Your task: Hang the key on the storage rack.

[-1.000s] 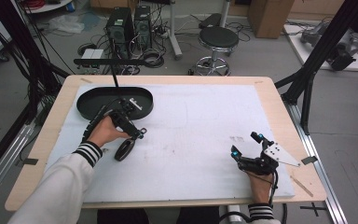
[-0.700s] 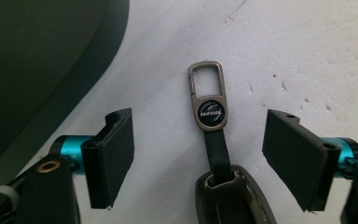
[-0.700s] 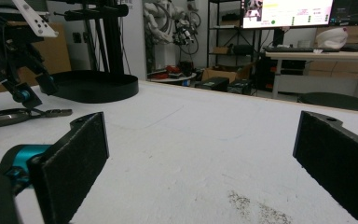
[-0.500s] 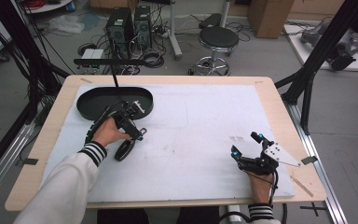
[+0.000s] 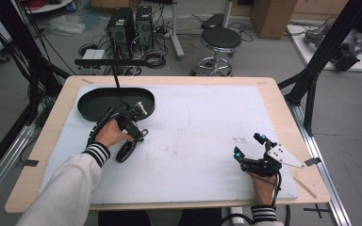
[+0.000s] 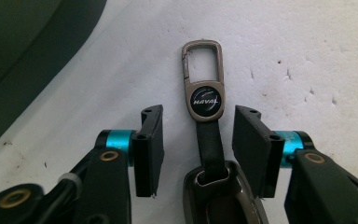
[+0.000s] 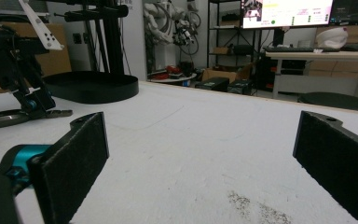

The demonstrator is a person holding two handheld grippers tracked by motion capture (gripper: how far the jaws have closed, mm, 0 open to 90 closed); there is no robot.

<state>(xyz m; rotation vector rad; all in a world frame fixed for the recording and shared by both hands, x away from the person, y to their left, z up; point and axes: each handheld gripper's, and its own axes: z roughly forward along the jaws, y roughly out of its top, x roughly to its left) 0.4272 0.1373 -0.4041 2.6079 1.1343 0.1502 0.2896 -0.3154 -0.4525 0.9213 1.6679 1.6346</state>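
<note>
Keychain (image 6: 207,140): a key fob with a dark leather strap, a round badge reading HAVAL and a metal clip at the far end. It lies flat on the white foam mat (image 5: 202,117), just beside the black oval tray (image 5: 89,101), on the person's left side of the table.

Step in hand: judged to be a grasp of the keychain, since the left gripper (image 6: 198,149) sits low over it with the strap running between its two jaws.

Doing it well: the strap looks roughly centred in the gap, so closing squarely on the strap just below the badge should hold it. The metal ring at the near end looks heavier and may swing once lifted, so a slow, level lift seems wise.

Left gripper: jaws partly open, one on each side of the strap, with a clear gap on both sides. It grips nothing yet.

Right gripper (image 5: 250,147): rests near the table's right front corner, well apart from the keychain. Its jaws are spread wide, with bare mat between them, and it holds nothing.

Tray: appears empty as far as the high view shows.
</note>
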